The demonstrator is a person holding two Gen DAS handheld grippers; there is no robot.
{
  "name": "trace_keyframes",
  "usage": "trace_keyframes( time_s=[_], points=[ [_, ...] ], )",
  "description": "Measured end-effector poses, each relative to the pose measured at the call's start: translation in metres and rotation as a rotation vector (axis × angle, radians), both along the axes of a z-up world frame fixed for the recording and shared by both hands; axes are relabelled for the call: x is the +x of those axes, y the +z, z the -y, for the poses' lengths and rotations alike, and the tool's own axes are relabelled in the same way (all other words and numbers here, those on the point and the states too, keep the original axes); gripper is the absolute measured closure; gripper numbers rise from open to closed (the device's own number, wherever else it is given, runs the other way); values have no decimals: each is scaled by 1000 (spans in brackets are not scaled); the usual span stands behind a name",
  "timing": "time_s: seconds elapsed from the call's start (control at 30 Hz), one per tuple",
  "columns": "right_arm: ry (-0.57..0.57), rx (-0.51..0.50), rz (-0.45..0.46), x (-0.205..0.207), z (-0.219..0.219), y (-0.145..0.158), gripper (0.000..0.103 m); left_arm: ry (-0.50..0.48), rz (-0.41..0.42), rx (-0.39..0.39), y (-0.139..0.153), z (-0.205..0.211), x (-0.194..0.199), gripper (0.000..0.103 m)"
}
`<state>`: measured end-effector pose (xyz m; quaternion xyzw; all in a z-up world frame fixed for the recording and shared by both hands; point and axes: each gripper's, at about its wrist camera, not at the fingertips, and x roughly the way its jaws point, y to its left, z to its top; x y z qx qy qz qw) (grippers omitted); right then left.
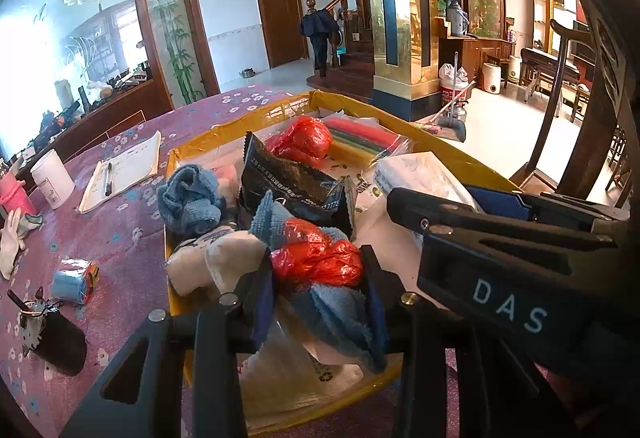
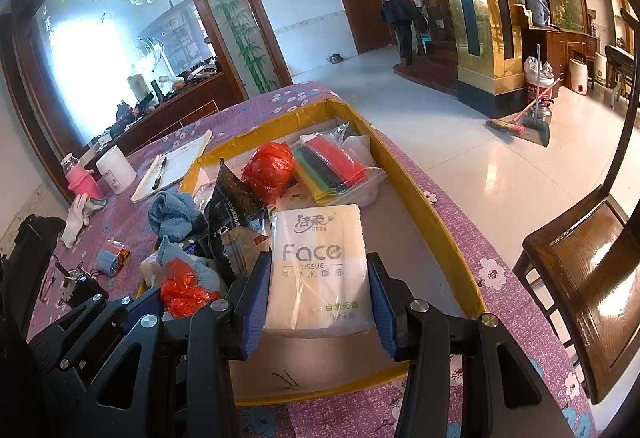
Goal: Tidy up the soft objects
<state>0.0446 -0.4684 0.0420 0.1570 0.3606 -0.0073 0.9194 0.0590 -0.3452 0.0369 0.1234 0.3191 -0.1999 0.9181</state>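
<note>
A yellow-rimmed cardboard box point(image 1: 440, 145) lies on the purple table, filled with soft items. My left gripper point(image 1: 318, 290) is shut on a crumpled red plastic bag point(image 1: 316, 258) bunched with a blue cloth point(image 1: 340, 318) at the box's near left. My right gripper point(image 2: 318, 298) is shut on a white tissue pack point(image 2: 320, 270), its blue pads against both sides, low over the box floor point(image 2: 424, 262). In the box also lie a second red bag point(image 2: 268, 167), a zip bag of coloured cloths point(image 2: 332, 165), a black packet point(image 2: 236, 209) and a blue towel point(image 2: 172, 213).
Left of the box on the table are a notebook with a pen point(image 1: 120, 165), a white cup point(image 1: 52, 177), a white glove point(image 1: 10, 242), a small blue roll point(image 1: 74, 278) and keys with a black pouch point(image 1: 52, 334). A wooden chair point(image 2: 580, 278) stands at the table's right edge.
</note>
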Motion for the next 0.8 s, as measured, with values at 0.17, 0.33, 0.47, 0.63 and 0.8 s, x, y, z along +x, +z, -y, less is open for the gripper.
trace_keyframes(
  time_s=[0.17,0.33,0.47,0.63,0.8],
  points=[
    [7,1,-2,0,-3,-1,53,-2,-1,-2,0,0,0,61],
    [8,-5,17,-3,-4,3,44,-17,9,-14,3,1,-4,44],
    [-2,-37,60,-8,-7,11,38,-11,36,-29,11,-2,-6,27],
    [-113,-60,167,-25,5,29,30,0,94,-35,20,-4,-13,14],
    [-234,-44,247,-41,23,40,27,1,110,9,29,-3,-20,12]
  ],
)
